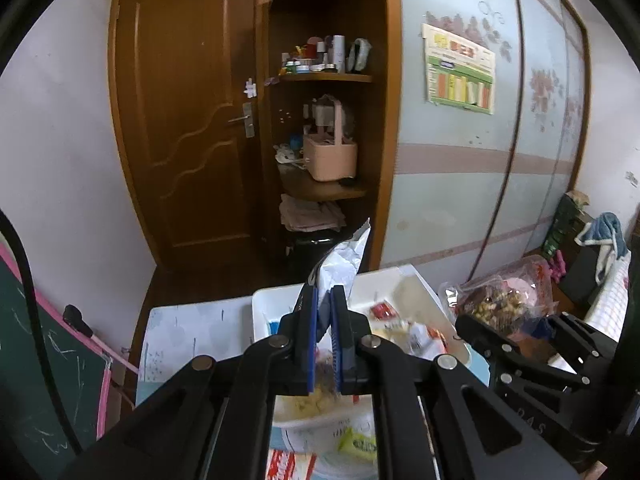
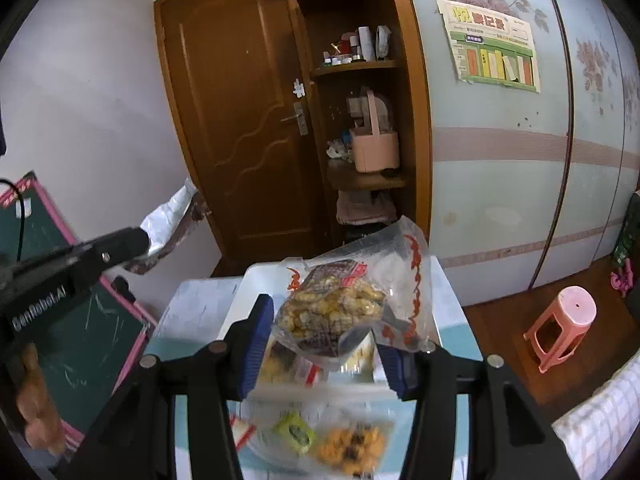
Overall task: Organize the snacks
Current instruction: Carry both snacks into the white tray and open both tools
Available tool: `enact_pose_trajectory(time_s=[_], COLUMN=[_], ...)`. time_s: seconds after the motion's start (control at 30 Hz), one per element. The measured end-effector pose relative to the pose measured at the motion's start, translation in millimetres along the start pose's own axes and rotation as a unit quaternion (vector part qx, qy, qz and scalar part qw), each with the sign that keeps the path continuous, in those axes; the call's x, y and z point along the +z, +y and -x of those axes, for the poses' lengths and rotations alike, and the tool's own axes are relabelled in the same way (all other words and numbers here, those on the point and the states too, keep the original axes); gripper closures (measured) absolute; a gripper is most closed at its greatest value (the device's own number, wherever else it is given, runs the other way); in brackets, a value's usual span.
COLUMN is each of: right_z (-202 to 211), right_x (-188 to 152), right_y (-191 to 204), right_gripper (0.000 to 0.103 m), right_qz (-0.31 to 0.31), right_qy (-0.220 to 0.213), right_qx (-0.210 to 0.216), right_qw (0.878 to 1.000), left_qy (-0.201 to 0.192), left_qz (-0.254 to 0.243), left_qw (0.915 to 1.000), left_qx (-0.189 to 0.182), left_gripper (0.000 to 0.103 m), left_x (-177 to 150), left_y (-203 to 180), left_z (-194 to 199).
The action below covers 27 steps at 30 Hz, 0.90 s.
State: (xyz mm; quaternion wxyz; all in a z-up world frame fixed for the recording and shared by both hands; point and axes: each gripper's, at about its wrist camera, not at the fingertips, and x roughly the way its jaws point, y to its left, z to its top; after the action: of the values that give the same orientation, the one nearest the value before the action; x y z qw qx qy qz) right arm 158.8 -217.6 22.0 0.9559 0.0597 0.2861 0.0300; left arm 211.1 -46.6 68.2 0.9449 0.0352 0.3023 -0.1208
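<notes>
While the brown wooden door (image 1: 192,120) is filling the background of both views, the open wooden corner shelf (image 1: 324,78) beside it is carrying small bottles and a pink handled basket (image 1: 330,156), and a pale sliding wardrobe panel (image 1: 460,184) is bearing a green and yellow paper chart (image 1: 458,68).

Nearer, the light blue and white counter (image 1: 184,332) is holding a white plastic tray (image 1: 400,280), and loose snack packets are lying in and around it, blurred. A green chalkboard with a pink frame (image 1: 52,360) is leaning at the left of the counter.

The left gripper (image 1: 325,300) is standing with its blue fingers (image 1: 338,340) pressed together on a crumpled white and silver snack bag (image 1: 344,260), which is sticking up above the tray and hiding part of it. The right gripper (image 2: 320,344) is holding its fingers partly apart, clamped on a clear plastic bag of yellow puffed snacks with red print (image 2: 340,308), which is hanging over the tray and blocking the sight of its middle.

The right wrist view alone is showing a pink plastic stool (image 2: 564,324) on the wooden floor (image 2: 500,320) and a white checked cloth at the lower right; it is also showing the left gripper from the side with its silver bag. The left wrist view alone is showing a blue and white towel (image 1: 604,236) and dark boxes at the right, and the right gripper's clear bag from the side.
</notes>
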Motion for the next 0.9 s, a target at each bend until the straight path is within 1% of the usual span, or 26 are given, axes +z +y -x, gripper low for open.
enact_pose_trajectory(time_s=[0.13,0.17,0.2,0.23,0.27,0.3,0.33,0.37,0.43,0.5,0.63,0.73,0.9], right_z=[-37.7,-52.0,-63.6,-71.5,-81.5,-92.1,-96.9,-103.9,-115.3,-119.2,-119.0,-119.7,-108.5], right_x=[21.0,25.4,27.6,27.8,27.0,24.7,22.4,18.4,8.2,0.4,-12.1,-13.0,-14.5], right_y=[-6.6,-8.5,-10.2,-11.6,-13.0,-15.8,-16.8,-18.0,-20.9,-19.6,-11.9,-4.7,10.0], right_gripper=[0.05,0.049,0.048,0.043,0.038,0.035,0.03,0.029,0.029,0.029,0.029,0.029,0.029], right_qz=[-0.01,-0.01,-0.011,-0.013,-0.018,-0.026,-0.031,-0.037,-0.049,-0.046,-0.035,-0.025,-0.006], right_qy=[0.03,0.047,0.061,0.071,0.084,0.099,0.11,0.126,0.15,0.159,0.164,0.162,0.146], right_qx=[0.0,-0.005,-0.009,-0.012,-0.016,-0.023,-0.025,-0.026,-0.02,-0.027,-0.026,-0.024,-0.02], right_qw=[1.0,0.999,0.998,0.997,0.996,0.994,0.993,0.991,0.987,0.986,0.985,0.986,0.989], left_qy=[0.018,0.034,0.049,0.07,0.093,0.099,0.102,0.105,0.117,0.124,0.131,0.131,0.127], left_qz=[0.026,0.031,0.035,0.042,0.054,0.059,0.065,0.065,0.062,0.062,0.067,0.076,0.084], left_qw=[0.9995,0.9989,0.9982,0.9966,0.9941,0.9932,0.9925,0.9921,0.9907,0.9896,0.9882,0.9874,0.9872], left_qx=[0.006,0.008,0.008,0.01,0.014,0.017,0.021,0.024,0.031,0.036,0.042,0.045,0.047], left_gripper=[0.097,0.085,0.057,0.037,0.006,0.0,0.0,0.0,0.0,0.0,0.0,0.0,0.0], left_x=[8.2,8.3,4.2,1.5,-2.9,-7.6,-12.8,-17.7,-27.7,-35.2,-46.9,-51.4,-54.8], left_y=[8.8,11.8,15.7,19.5,24.9,28.4,32.8,34.1,39.8,42.7,52.3,60.1,65.8], left_z=[-37.2,-51.1,-61.5,-73.2,-86.2,-90.0,-95.4,-99.1,-108.1,-113.1,-117.5,-114.8,-104.9])
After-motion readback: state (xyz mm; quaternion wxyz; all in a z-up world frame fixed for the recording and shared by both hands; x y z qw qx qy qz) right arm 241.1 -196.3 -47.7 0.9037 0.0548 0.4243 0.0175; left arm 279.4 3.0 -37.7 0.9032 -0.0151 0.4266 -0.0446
